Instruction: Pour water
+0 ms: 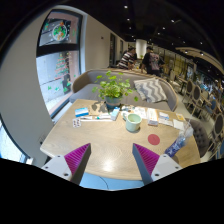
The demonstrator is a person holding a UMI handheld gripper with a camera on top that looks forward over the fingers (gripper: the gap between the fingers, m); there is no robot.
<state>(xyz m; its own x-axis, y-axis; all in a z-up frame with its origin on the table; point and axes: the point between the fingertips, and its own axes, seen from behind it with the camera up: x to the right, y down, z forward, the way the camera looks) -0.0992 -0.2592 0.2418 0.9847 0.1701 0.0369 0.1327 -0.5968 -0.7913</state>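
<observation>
My gripper [111, 160] hovers above the near edge of a light wooden table [105, 145], its two fingers with magenta pads [76, 157] spread wide and nothing between them. Well beyond the fingers, a pale green cup [132, 122] stands on the table, right of centre. Left of it sits a small potted plant [112, 91] in a blue pot. I cannot make out a bottle or jug with water.
Papers and small items [95, 115] lie by the plant, more booklets [160, 117] to the right. A packet [177, 146] rests at the table's right edge. A grey sofa [150, 88] stands behind; a person [125, 60] sits further back. A poster wall [55, 55] stands left.
</observation>
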